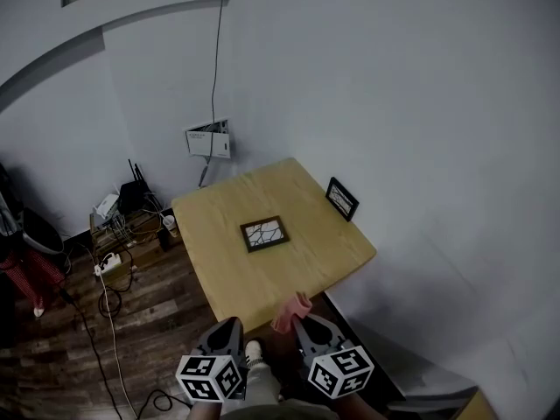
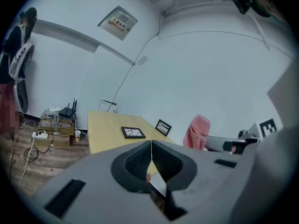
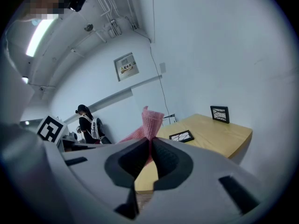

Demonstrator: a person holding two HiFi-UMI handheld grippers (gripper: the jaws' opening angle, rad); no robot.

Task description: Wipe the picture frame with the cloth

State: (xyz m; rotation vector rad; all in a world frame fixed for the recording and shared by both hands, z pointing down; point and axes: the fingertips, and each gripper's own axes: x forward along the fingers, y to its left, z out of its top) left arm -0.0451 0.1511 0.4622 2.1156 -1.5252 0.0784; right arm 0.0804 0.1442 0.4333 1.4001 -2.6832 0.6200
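Bottom centre of the head view: my left gripper (image 1: 234, 322) and my right gripper (image 1: 303, 321) sit side by side just short of the near edge of the bench (image 1: 210, 226). A pink cloth (image 1: 291, 311) sticks up from the right gripper's tip. The picture frame (image 1: 264, 233) lies flat near the middle of the bench, well apart from both grippers. A second frame (image 1: 342, 198) stands at the bench's right edge against the wall (image 1: 420, 129).

Left gripper view: my jaws are pressed together with nothing between them. The picture frame lies beyond them at centre, and the cloth hangs at centre right.

Right gripper view: my jaws are clamped on the cloth, which rises in a bunched fold above them. The picture frame lies on the bench just right of the cloth, with the second frame upright further right.
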